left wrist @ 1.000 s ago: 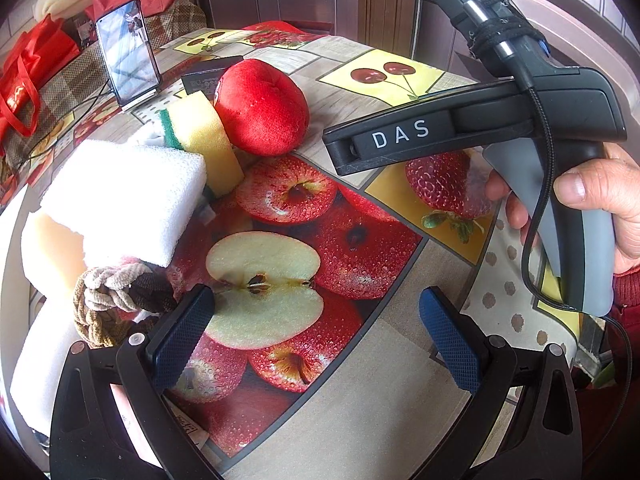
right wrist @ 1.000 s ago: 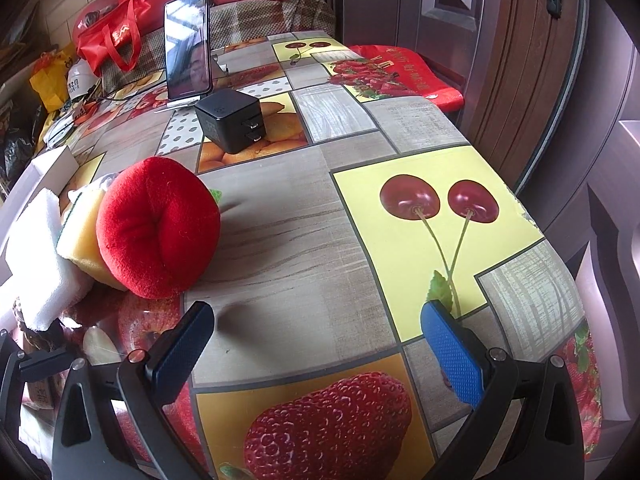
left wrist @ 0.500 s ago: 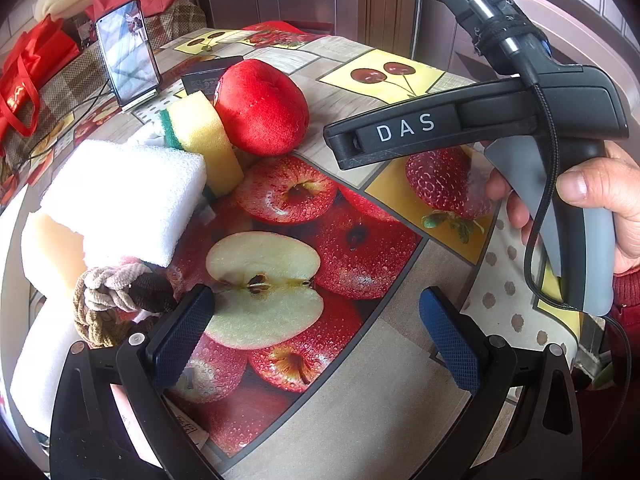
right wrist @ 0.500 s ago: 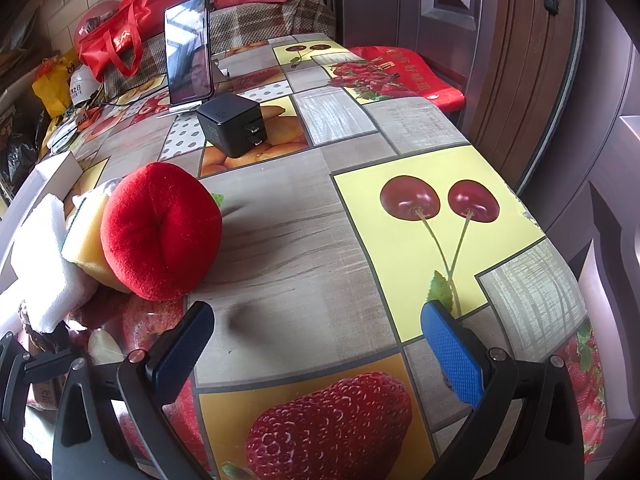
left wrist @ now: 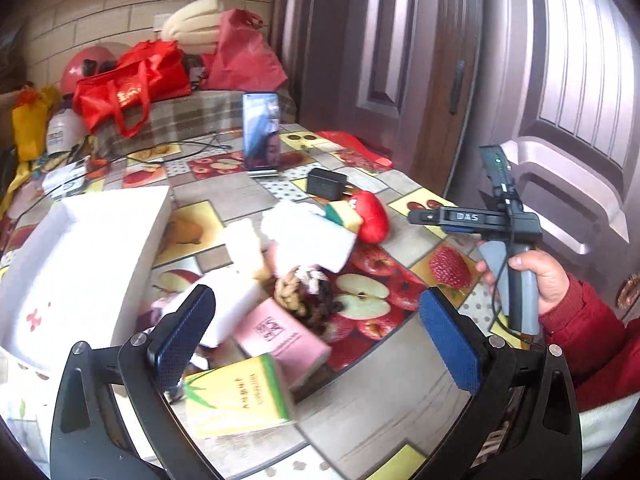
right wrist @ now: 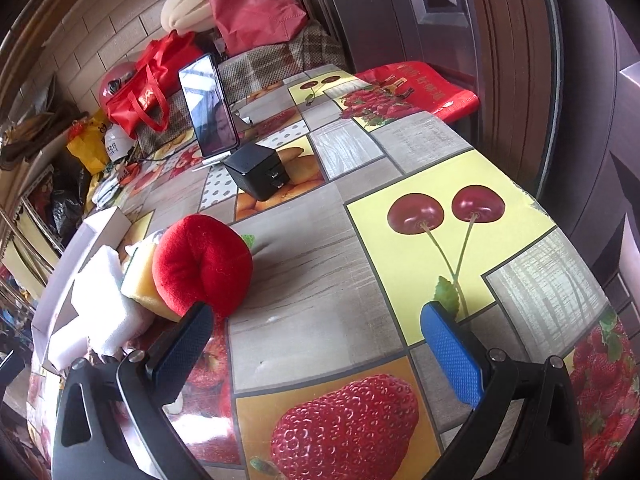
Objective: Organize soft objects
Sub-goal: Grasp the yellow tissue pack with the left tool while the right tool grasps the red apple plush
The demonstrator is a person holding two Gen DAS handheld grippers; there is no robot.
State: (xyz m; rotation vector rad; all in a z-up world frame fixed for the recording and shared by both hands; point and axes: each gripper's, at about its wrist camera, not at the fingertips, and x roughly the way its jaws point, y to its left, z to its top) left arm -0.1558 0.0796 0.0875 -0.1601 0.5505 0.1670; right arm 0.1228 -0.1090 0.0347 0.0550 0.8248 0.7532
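A pile of soft things lies on the fruit-print table: a red plush apple (left wrist: 372, 216) (right wrist: 202, 264), a yellow-green sponge (left wrist: 344, 216) (right wrist: 140, 280), white foam blocks (left wrist: 308, 240) (right wrist: 104, 304), a braided rope toy (left wrist: 304, 292), a pink tissue pack (left wrist: 280, 332) and a yellow-green tissue pack (left wrist: 236, 396). My left gripper (left wrist: 320, 344) is open and empty, raised above the pile's near side. My right gripper (right wrist: 320, 348) is open and empty, just right of the plush apple; its body shows in the left wrist view (left wrist: 476, 218).
An open white box (left wrist: 80, 264) stands left of the pile. A phone on a stand (right wrist: 208, 112) and a black charger (right wrist: 258, 172) sit at the back. Red bags (left wrist: 128, 84) lie beyond the table. A door is on the right.
My left gripper has pulled back and up, so the white box and the tissue packs come into view. My right gripper has lifted slightly. Both stay open.
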